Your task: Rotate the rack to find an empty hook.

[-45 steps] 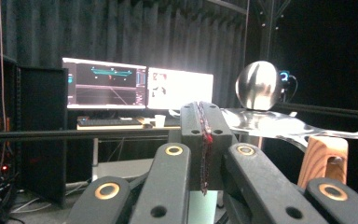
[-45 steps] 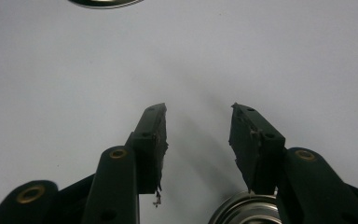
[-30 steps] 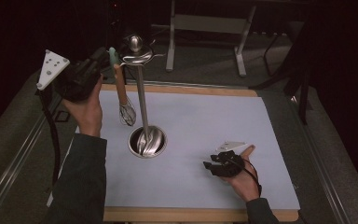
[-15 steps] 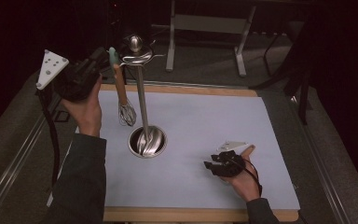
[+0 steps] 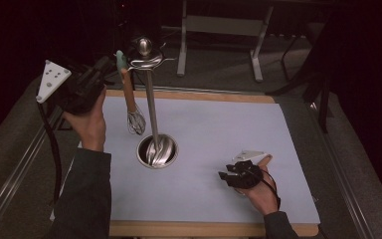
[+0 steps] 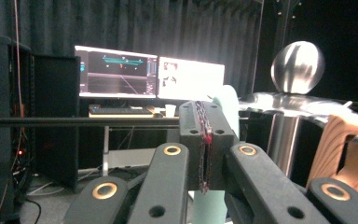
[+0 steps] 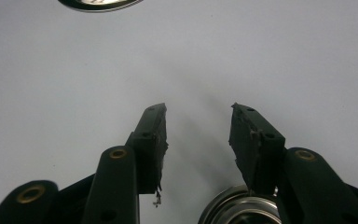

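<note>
Very little has changed over the last second, and that stillness is the main thing to read.

Nearest the person, the right gripper (image 5: 226, 172) lies low on the pale surface (image 5: 258, 129), on the near right of the utensil stand's (image 5: 151, 99) round base (image 5: 157, 151). It sits exactly where it did a second ago. In the right gripper view its jaws stand well apart over bare surface, with nothing between them (image 7: 198, 123).

The whisk (image 5: 129, 97) hangs left of the stand's pole from the arm under the ball top (image 5: 144, 46). Its wire head dangles just above and behind the base, and neither its place nor its tilt has changed.

Farther back, the left gripper (image 5: 104, 68) is held up level with the stand's top, on its left side, barely shifted from before. Its jaws are pressed together (image 6: 204, 135) and I can see nothing between the pads. The whisk's teal handle tip (image 6: 228, 100) stands just behind them, and whether it touches them I cannot tell.

My reading is that the whisk's weight rests on the stand, not on a gripper. The work is therefore paused at the hook, and whatever comes next falls to the left gripper.
</note>
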`<state>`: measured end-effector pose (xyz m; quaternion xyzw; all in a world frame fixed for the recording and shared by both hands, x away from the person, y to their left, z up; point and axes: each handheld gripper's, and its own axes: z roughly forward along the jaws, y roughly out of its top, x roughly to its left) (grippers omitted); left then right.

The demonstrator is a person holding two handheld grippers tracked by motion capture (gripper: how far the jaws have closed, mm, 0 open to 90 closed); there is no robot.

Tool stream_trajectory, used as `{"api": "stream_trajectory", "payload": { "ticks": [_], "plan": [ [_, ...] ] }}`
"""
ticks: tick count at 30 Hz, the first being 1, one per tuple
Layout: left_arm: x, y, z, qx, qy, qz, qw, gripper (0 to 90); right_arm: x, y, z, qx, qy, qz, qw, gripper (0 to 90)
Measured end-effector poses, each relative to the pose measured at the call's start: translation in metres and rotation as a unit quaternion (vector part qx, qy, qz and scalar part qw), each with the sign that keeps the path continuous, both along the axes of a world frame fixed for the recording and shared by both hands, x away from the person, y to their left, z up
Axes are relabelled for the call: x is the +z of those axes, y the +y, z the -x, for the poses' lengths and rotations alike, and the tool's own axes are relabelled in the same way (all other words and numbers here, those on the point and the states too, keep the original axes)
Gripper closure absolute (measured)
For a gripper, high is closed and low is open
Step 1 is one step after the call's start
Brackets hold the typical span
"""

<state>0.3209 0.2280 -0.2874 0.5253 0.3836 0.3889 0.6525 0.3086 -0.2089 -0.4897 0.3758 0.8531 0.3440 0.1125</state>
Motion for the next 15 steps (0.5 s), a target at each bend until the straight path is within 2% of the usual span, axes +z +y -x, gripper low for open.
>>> {"api": "stream_trajectory", "payload": {
  "ticks": [10, 15],
  "plan": [
    [-0.004, 0.009, 0.004, 0.001, 0.003, 0.005, 1.0, 88.7, 0.0, -0.002, 0.0, -0.004, 0.0, 0.0, 1.0, 55.5],
    [-0.013, 0.012, 0.003, -0.001, 0.022, -0.013, 0.9997, 87.6, 0.001, -0.007, -0.001, -0.011, -0.001, -0.004, 0.9999, 55.5]
  ]
}}
